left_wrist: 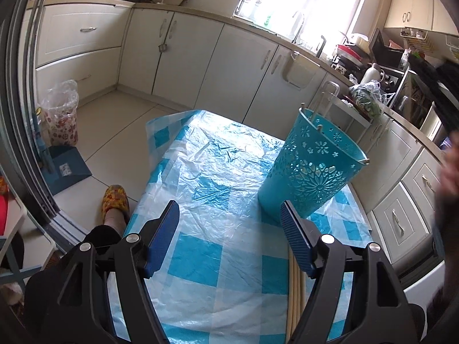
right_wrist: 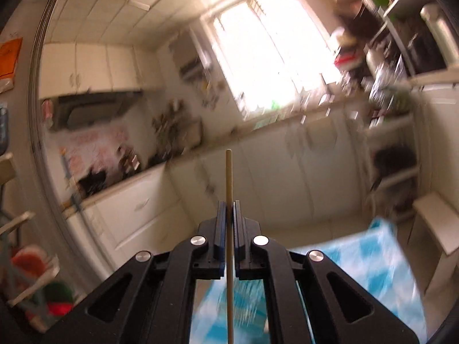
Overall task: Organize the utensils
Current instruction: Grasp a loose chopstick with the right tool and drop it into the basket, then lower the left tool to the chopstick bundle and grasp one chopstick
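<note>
The right gripper (right_wrist: 228, 205) is pinching one chopstick (right_wrist: 229, 177), lifted. The left gripper (left_wrist: 229, 215) is hovering wide apart, empty. A few chopsticks are standing in the holder (left_wrist: 309, 169) far right; more chopsticks (left_wrist: 295, 295) are lying near right on the table (left_wrist: 206, 258), waiting.

I see the holder (left_wrist: 311, 163) standing on the table (left_wrist: 218, 258), ahead-right of my left gripper (left_wrist: 229, 240); loose chopsticks (left_wrist: 295, 295) lie under its right finger

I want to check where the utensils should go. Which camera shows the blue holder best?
The left wrist view: the blue holder stands sharp and whole on the checked tablecloth, chopstick tips poking over its rim. The right wrist view is blurred and shows no holder.
</note>
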